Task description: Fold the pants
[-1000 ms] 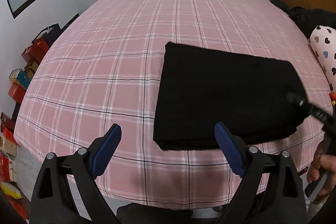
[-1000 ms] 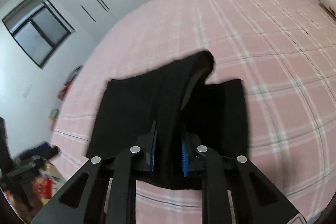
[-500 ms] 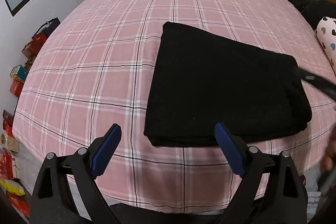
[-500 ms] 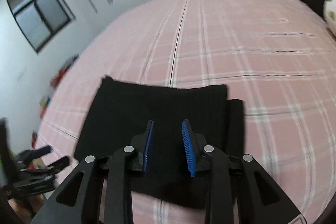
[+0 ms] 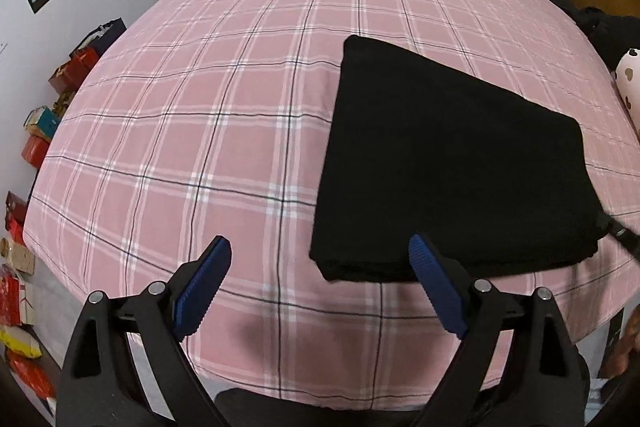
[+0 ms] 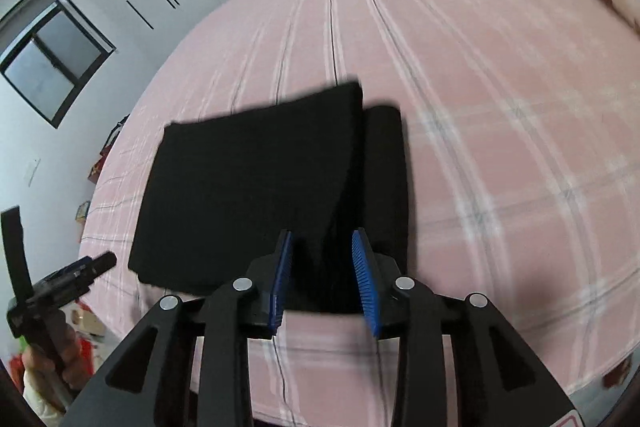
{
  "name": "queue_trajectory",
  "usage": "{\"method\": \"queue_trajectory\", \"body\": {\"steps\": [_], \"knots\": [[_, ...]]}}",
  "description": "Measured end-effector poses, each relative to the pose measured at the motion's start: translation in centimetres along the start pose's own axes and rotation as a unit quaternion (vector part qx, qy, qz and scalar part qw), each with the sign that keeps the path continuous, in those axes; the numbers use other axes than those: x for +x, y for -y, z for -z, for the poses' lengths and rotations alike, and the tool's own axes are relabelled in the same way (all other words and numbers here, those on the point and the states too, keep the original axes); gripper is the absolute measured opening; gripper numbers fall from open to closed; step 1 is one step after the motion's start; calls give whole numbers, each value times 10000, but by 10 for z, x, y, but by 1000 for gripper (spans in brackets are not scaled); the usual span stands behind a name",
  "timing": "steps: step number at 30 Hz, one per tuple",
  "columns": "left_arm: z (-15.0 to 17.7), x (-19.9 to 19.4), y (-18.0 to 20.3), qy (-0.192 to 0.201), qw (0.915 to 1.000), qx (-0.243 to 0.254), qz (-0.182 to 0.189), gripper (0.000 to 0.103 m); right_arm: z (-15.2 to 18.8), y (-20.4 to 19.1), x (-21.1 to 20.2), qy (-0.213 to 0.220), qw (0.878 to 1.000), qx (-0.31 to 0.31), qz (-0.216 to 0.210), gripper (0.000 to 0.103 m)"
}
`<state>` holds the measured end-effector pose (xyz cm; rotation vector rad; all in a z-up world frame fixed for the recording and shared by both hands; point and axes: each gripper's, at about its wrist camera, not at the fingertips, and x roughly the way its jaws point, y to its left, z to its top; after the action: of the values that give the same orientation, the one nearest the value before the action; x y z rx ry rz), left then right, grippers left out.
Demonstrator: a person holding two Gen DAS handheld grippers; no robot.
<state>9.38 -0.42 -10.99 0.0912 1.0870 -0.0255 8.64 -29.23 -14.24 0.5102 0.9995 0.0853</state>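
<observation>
Checking near to far, note the left tongs (image 5: 320, 263) at 6 o'clock in the left wrist view: spread wide, holding nothing, over bare pink plaid bed (image 5: 224, 131). The right tongs (image 6: 323, 259) have just been opening; their pads stand apart, clear of the cloth, with the near hem of the pants (image 6: 256, 187) behind the gap. The pants lie folded into a flat black rectangle near the bed's front edge, one narrow layer protruding at 3 o'clock. Expect soft, limp, light fabric that sags. Grip through all layers at a near corner.
</observation>
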Motion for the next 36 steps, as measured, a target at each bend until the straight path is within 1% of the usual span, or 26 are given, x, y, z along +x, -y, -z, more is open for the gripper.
{"method": "queue_trajectory", "body": {"steps": [1, 2, 3, 4, 5, 6, 7, 9, 10, 11, 12, 13, 15, 16, 17, 18, 19, 20, 21, 22, 24, 30, 33, 36], "knots": [[1, -2, 2, 15, 10000, 23, -14, 88, -2, 5, 10, -52, 9999, 137, -61, 48], [2, -4, 4, 28, 10000, 52, -13, 88, -2, 6, 14, -35, 9995, 278, -129, 50], [3, -7, 7, 37, 10000, 90, -8, 88, -2, 4, 17, -6, 9993, 325, -178, 50], [4, -8, 8, 44, 9999, 106, -11, 88, 0, 2, 21, -24, 9992, 311, -246, 48], [5, -10, 10, 50, 9999, 122, 3, 88, -1, -2, 24, -43, 9994, 260, -206, 29], [5, -11, 12, 48, 9999, 136, 11, 88, -3, -6, 24, -49, 9996, 196, -188, 23], [5, -12, 13, 51, 9999, 148, 9, 88, -7, -9, 17, 32, 9997, 134, -223, 18], [4, -14, 15, 80, 9998, 170, 24, 88, -16, -15, -6, 357, 9991, -196, -152, 16], [4, -14, 16, 93, 9998, 179, 31, 88, -17, -17, -8, 426, 9986, -308, -114, 16], [3, -14, 17, 98, 9998, 186, 37, 89, -17, -15, -2, 351, 9985, -430, 27, 17], [3, -12, 18, 84, 9998, 191, 34, 89, -16, -10, 15, 67, 9984, -523, 203, 18], [3, -8, 19, 41, 9998, 184, 25, 89, -11, -1, 34, -259, 9978, -540, 275, 22], [3, -2, 21, -61, 9999, 139, 43, 89, -13, 6, 26, -136, 9995, -278, 12, 23], [3, -1, 21, -68, 9999, 118, 71, 89, -14, 6, 19, -83, 9998, -183, 1, 24], [3, 0, 20, -71, 9999, 111, 82, 89, -15, 6, 5, 139, 9998, -97, 67, 30], [3, 0, 20, -74, 9999, 113, 71, 89, -15, 8, -5, 277, 9996, -44, 105, 34], [2, 2, 19, -80, 9999, 113, 56, 89, -14, 10, -12, 356, 9992, 7, 171, 44], [1, 3, 18, -91, 9999, 113, 51, 89, -13, 14, -17, 375, 9987, 74, 326, 58], [0, 6, 18, -120, 9999, 120, 30, 89, -12, 19, -22, 359, 9984, 95, 432, 60], [-2, 7, 18, -138, 9998, 121, -9, 89, -11, 22, -23, 309, 9979, 99, 552, 61], [-6, 9, 18, -133, 9999, 103, -29, 89, -10, 23, -23, 226, 9978, 97, 617, 61], [-9, 10, 15, -151, 9999, 71, -3, 90, -2, 10, -17, 129, 9978, 90, 642, 64], [-8, 11, 15, -182, 9996, 139, -132, 90, 1, 6, -20, 134, 9972, -45, 735, 64], [-6, 10, 15, -187, 9997, 122, -132, 90, 4, 5, -19, 127, 9972, -36, 740, 64]]}}
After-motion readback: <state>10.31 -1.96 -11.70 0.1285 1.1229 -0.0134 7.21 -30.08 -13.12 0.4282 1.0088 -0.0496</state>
